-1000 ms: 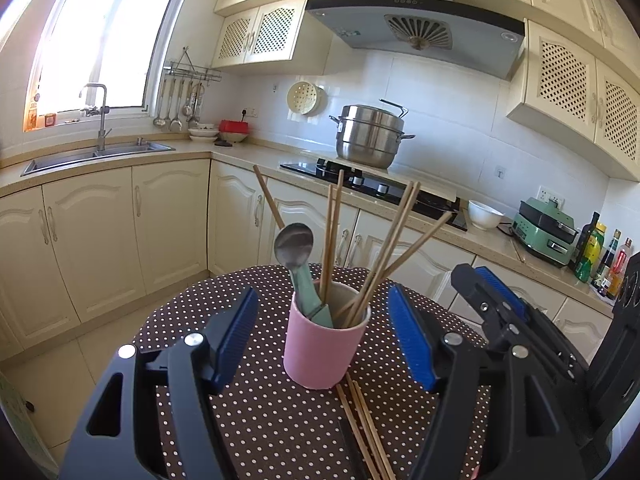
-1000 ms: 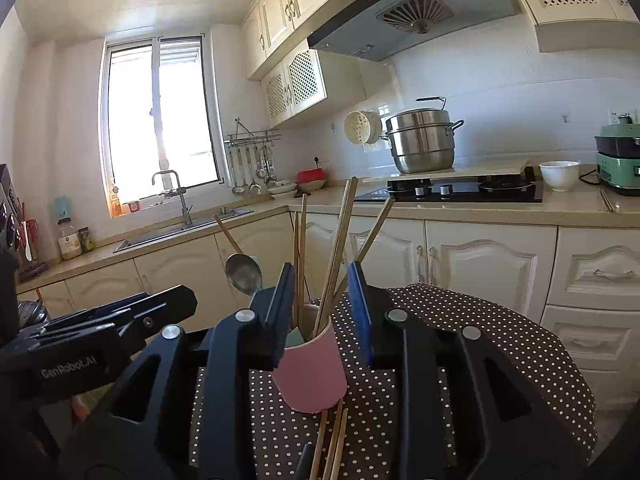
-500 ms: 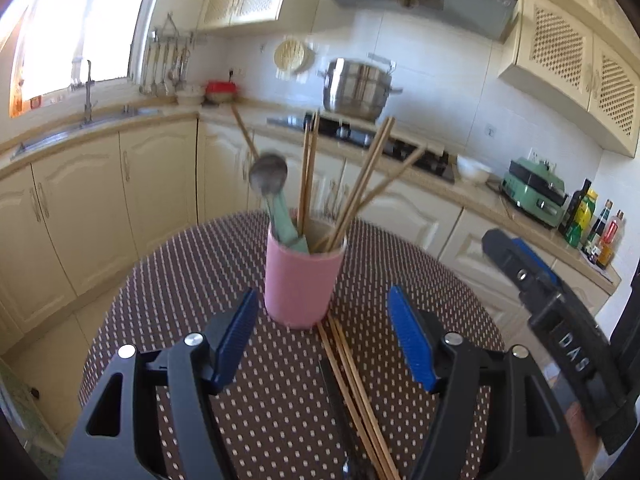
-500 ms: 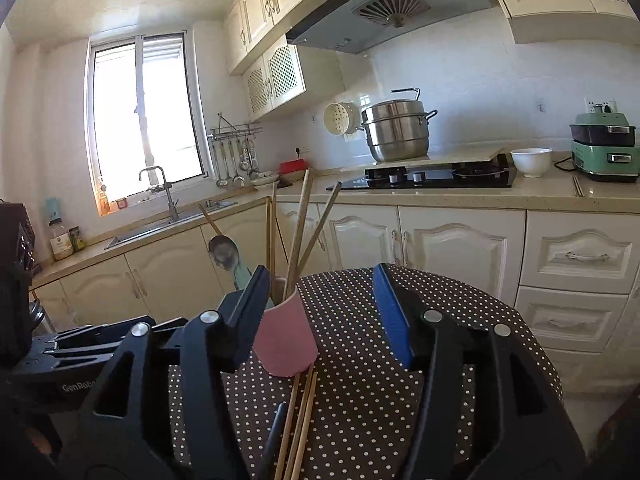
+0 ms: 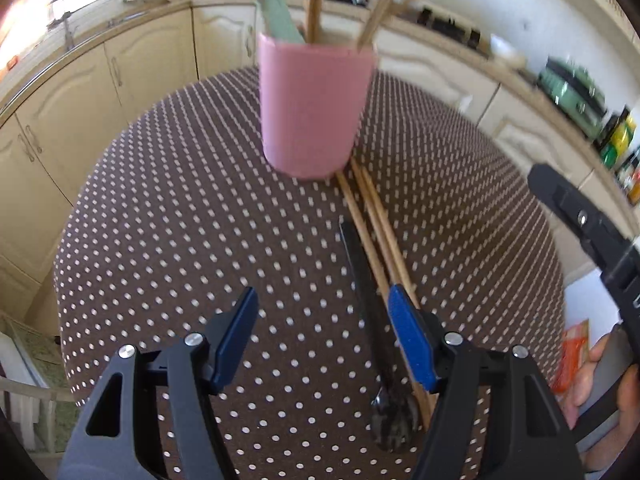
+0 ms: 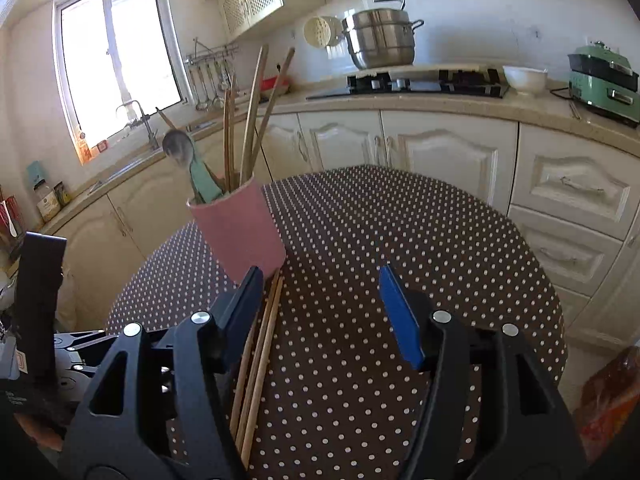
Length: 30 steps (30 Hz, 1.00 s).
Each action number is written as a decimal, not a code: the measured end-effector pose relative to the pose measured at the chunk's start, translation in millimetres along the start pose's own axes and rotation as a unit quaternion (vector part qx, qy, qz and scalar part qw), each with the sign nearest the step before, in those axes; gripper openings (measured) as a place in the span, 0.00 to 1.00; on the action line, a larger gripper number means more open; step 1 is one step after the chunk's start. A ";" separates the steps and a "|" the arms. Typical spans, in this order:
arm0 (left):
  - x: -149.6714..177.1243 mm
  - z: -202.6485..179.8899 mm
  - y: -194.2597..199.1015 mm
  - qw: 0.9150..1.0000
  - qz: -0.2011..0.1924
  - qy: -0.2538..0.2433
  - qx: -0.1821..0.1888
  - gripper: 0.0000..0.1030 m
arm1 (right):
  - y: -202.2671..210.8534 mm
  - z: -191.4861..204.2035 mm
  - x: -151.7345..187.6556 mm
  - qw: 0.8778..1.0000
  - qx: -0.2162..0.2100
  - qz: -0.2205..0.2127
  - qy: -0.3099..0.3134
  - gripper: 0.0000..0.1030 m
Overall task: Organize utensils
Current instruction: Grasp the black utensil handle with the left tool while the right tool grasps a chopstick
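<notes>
A pink cup (image 5: 314, 106) stands on the dotted round table (image 5: 180, 220) and holds several wooden chopsticks and a green-handled spoon (image 5: 276, 12). It also shows in the right wrist view (image 6: 240, 232). Loose wooden chopsticks (image 5: 376, 232) and a black-handled spoon (image 5: 366, 280) lie on the cloth in front of the cup. My left gripper (image 5: 322, 328) is open and empty above the cloth, its right finger over the black spoon and chopsticks. My right gripper (image 6: 320, 312) is open and empty, with the loose chopsticks (image 6: 260, 352) under its left finger.
Cream kitchen cabinets ring the table. A steel pot (image 6: 380, 40) sits on the stove, a white bowl (image 6: 524, 78) and a green appliance (image 6: 604, 80) on the counter. A sink with tap (image 6: 136, 120) is under the window. An orange packet (image 5: 572, 356) lies at the right.
Both grippers have drawn back from the cup and tilted down toward the table. The right gripper has opened wider. The loose chopsticks and black spoon now show in full.
</notes>
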<state>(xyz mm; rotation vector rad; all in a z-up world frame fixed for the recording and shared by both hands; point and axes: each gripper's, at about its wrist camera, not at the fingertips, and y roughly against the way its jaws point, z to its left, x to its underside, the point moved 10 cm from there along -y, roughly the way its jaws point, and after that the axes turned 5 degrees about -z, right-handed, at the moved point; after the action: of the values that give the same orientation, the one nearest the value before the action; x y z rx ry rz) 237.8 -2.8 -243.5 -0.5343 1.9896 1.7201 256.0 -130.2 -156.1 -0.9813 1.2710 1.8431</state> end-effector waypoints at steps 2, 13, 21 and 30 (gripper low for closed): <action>7.6 -1.1 -7.4 1.000 0.012 -0.013 -0.010 0.65 | -2.7 -2.6 6.4 1.000 -0.001 0.010 -0.001 0.59; 6.6 -11.4 -30.3 0.998 0.029 -0.047 -0.036 0.61 | -19.8 -6.5 25.2 0.998 0.000 0.065 0.007 0.61; -16.9 0.5 -39.4 0.999 0.012 -0.012 -0.040 0.14 | -45.9 4.0 53.8 0.985 -0.024 0.170 0.005 0.60; -9.7 18.4 -26.0 1.000 0.012 0.024 -0.004 0.11 | -59.8 24.2 68.9 0.968 -0.072 0.240 -0.002 0.32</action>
<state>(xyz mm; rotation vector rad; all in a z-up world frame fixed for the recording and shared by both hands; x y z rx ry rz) 262.0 11.5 -261.3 -0.5625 2.0297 1.7462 268.9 -82.0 -236.2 -0.7864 1.4851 2.3303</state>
